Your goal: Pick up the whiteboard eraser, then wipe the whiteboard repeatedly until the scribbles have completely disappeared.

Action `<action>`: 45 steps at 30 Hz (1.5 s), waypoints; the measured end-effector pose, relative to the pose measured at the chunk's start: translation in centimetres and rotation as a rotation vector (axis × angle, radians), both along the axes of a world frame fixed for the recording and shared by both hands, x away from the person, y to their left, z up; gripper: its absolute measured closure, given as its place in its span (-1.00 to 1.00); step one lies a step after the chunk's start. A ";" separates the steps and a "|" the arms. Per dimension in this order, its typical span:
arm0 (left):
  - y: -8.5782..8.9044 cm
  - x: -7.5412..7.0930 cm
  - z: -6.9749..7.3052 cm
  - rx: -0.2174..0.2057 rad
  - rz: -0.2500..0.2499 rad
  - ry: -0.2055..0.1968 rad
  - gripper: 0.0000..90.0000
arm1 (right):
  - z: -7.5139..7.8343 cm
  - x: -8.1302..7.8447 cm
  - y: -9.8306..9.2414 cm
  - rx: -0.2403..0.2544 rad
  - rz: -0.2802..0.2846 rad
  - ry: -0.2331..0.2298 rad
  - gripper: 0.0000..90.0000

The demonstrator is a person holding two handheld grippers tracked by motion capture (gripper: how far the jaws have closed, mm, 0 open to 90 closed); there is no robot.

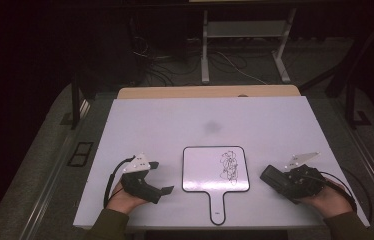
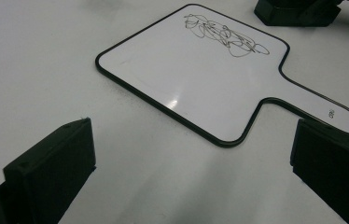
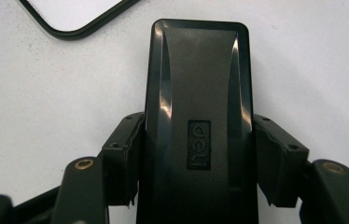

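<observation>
both pads of the right claw (image 3: 196,154) squeeze the black eraser (image 3: 196,93)

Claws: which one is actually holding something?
The right claw: its jaws clamp the sides of the black eraser. The left claw stands open over bare table beside the whiteboard paddle.

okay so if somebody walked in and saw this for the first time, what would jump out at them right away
Likely the small paddle-shaped whiteboard lying flat at the near middle of the white table, a black scribble on its right half. Next, the black eraser clamped in the right gripper, just right of the board. The left gripper rests open on the board's other side.
</observation>
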State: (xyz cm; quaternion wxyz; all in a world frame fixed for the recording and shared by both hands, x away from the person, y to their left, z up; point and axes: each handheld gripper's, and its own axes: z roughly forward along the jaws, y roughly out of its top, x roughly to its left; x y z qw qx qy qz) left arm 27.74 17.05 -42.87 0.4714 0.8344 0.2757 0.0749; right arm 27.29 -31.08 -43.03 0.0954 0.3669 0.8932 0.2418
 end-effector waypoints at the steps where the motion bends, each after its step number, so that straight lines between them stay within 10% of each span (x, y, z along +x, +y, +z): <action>1: 0.0 0.0 0.0 0.001 -0.001 0.000 -1.00 | 0.0 0.1 0.0 0.004 -0.005 0.006 -0.15; 45: 0.2 0.0 -0.2 0.005 0.000 0.008 -1.00 | 2.3 1.6 -0.2 0.131 -0.004 0.048 -0.13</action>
